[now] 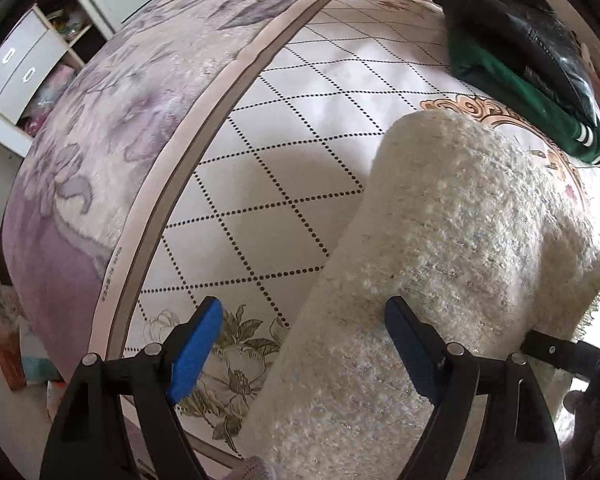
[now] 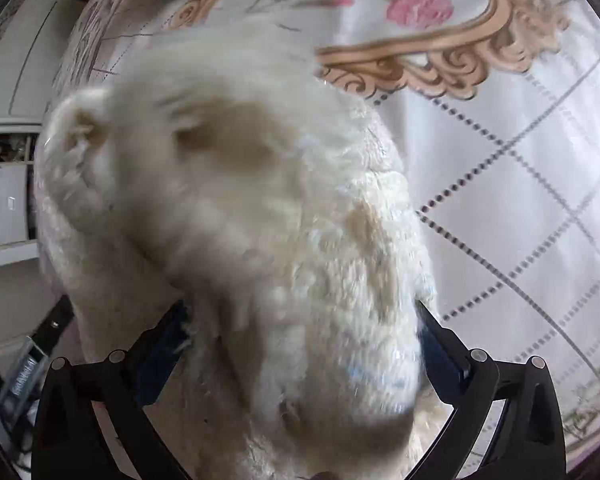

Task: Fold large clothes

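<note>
A cream fluffy knit garment (image 1: 452, 248) lies bunched on the bed's white quilted cover (image 1: 300, 128). My left gripper (image 1: 304, 340) is open above the garment's left edge; its right finger rests on the knit and its left finger hangs over the cover. In the right wrist view the same garment (image 2: 260, 208) fills the frame, blurred and bulging between the fingers. My right gripper (image 2: 304, 344) is open wide around that thick bundle of cloth, with both pads touching it. The right gripper's black body (image 1: 568, 352) shows at the left wrist view's right edge.
A folded green garment with white stripes (image 1: 532, 104) and a black shiny one on top (image 1: 536, 28) lie at the far right of the bed. A purple flowered blanket (image 1: 100, 128) covers the bed's left side. White drawers (image 1: 24, 68) stand beyond it.
</note>
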Tool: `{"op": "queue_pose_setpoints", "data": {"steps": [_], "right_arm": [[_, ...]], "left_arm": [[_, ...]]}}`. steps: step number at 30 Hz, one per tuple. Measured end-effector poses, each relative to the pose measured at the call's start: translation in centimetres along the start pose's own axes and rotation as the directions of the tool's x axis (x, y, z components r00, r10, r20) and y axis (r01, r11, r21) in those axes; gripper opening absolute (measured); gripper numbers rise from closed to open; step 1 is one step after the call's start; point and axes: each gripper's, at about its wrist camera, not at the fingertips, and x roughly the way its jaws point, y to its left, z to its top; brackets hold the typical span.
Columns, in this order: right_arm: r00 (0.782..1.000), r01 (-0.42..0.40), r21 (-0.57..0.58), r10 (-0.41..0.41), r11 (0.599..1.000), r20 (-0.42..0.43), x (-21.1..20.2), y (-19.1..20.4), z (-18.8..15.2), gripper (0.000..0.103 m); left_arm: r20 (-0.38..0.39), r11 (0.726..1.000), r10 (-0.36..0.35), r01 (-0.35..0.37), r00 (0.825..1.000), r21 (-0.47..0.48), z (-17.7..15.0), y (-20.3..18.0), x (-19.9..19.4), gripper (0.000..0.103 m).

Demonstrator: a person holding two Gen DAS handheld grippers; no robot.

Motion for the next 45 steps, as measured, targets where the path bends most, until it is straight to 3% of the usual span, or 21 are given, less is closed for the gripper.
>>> {"op": "queue_pose_setpoints", "data": {"steps": [4, 7, 12, 14, 17, 18, 19, 20, 22, 23, 24, 26, 27, 28, 30, 35, 38, 40, 42, 45], "right_arm": [[0.991, -0.11, -0.054, 0.105, 0.992, -0.083, 0.1, -0.8, 1.0, 0.103], [0.984, -0.166, -0.082, 0.159, 0.983, -0.085, 0.1, -0.9, 1.5, 0.103], [0.984, -0.174, -0.178, 0.164, 0.969, -0.071, -0.1, 1.7, 4.6, 0.103], [0.983, -0.176, -0.2, 0.16, 0.964, -0.095, 0.0, 2.2, 5.7, 0.103], [0.985, -0.158, -0.205, 0.138, 0.966, -0.108, -0.8, 1.3, 6.4, 0.103], [0.986, -0.148, -0.198, 0.129, 0.969, -0.104, -0.9, 1.0, 6.3, 0.103], [0.986, -0.144, -0.185, 0.127, 0.972, -0.105, -0.7, 0.6, 6.1, 0.103], [0.987, -0.143, -0.165, 0.127, 0.976, -0.101, -0.8, 0.2, 5.8, 0.103], [0.987, -0.145, -0.135, 0.133, 0.98, -0.09, -0.8, -0.3, 5.4, 0.103], [0.986, -0.15, -0.123, 0.14, 0.981, -0.087, -0.7, -0.5, 5.3, 0.103], [0.985, -0.161, -0.107, 0.152, 0.981, -0.084, -0.7, -0.7, 5.1, 0.103], [0.98, -0.185, -0.068, 0.179, 0.98, -0.081, -0.6, -0.7, 5.0, 0.103], [0.978, -0.194, -0.067, 0.188, 0.979, -0.086, -0.8, -0.7, 4.8, 0.102], [0.978, -0.195, -0.071, 0.189, 0.978, -0.084, -0.7, 0.0, 4.9, 0.097], [0.977, -0.203, -0.064, 0.198, 0.977, -0.078, -1.2, 0.3, 4.7, 0.09], [0.973, -0.226, -0.022, 0.225, 0.974, -0.053, -2.4, 0.4, 4.6, 0.079], [0.971, -0.238, -0.014, 0.237, 0.971, -0.032, -3.4, 0.7, 4.5, 0.073], [0.984, -0.18, -0.061, 0.179, 0.982, -0.021, -3.8, 1.2, 4.5, 0.081], [0.992, -0.129, -0.065, 0.127, 0.99, -0.025, -3.7, 0.8, 4.5, 0.082], [0.988, -0.155, -0.009, 0.155, 0.988, -0.007, -4.1, -0.6, 3.8, 0.089]], "left_arm": [[-0.02, 0.994, -0.106, 0.106, 0.994, -0.005, 0.7, 0.9, 0.1, 0.083], [-0.04, 0.983, -0.184, 0.184, 0.982, -0.011, 1.0, 1.1, 0.9, 0.083], [-0.037, 0.97, -0.242, 0.241, 0.97, -0.015, 1.6, 2.0, 1.4, 0.083], [-0.062, 0.954, -0.298, 0.297, 0.952, -0.025, 2.0, 2.6, 2.0, 0.082], [-0.082, 0.926, -0.375, 0.371, 0.923, -0.063, 2.1, 3.2, 3.2, 0.085], [-0.083, 0.915, -0.401, 0.395, 0.912, -0.076, 2.0, 3.4, 4.0, 0.09], [-0.085, 0.91, -0.41, 0.403, 0.908, -0.095, 2.0, 3.7, 4.6, 0.101], [-0.085, 0.9, -0.43, 0.42, 0.899, -0.113, 1.9, 3.9, 4.9, 0.102], [-0.077, 0.846, -0.523, 0.506, 0.849, -0.17, 2.0, 4.4, 5.9, 0.102], [-0.072, 0.83, -0.547, 0.528, 0.834, -0.182, 2.1, 4.5, 6.0, 0.102], [-0.052, 0.798, -0.59, 0.572, 0.806, -0.188, 2.0, 4.4, 5.9, 0.1], [-0.021, 0.768, -0.633, 0.625, 0.774, -0.14, 2.1, 3.3, 4.9, 0.1], [-0.016, 0.782, -0.618, 0.613, 0.786, -0.112, 2.0, 2.6, 4.4, 0.1], [-0.003, 0.813, -0.58, 0.579, 0.814, -0.054, 2.0, 1.4, 3.5, 0.1], [0.01, 0.829, -0.558, 0.559, 0.829, -0.008, 1.9, 0.6, 2.6, 0.099], [0.037, 0.809, -0.585, 0.586, 0.81, -0.04, 2.6, 0.8, 0.5, 0.099], [0.032, 0.828, -0.56, 0.56, 0.828, -0.004, 2.7, 0.6, -0.4, 0.098], [0.014, 0.842, -0.539, 0.539, 0.842, -0.01, 2.8, 1.3, 0.4, 0.098], [-0.01, 0.853, -0.521, 0.521, 0.853, -0.022, 2.9, 2.0, 1.8, 0.098], [-0.03, 0.826, -0.562, 0.56, 0.826, -0.071, 3.2, 3.0, 3.5, 0.098]]}}
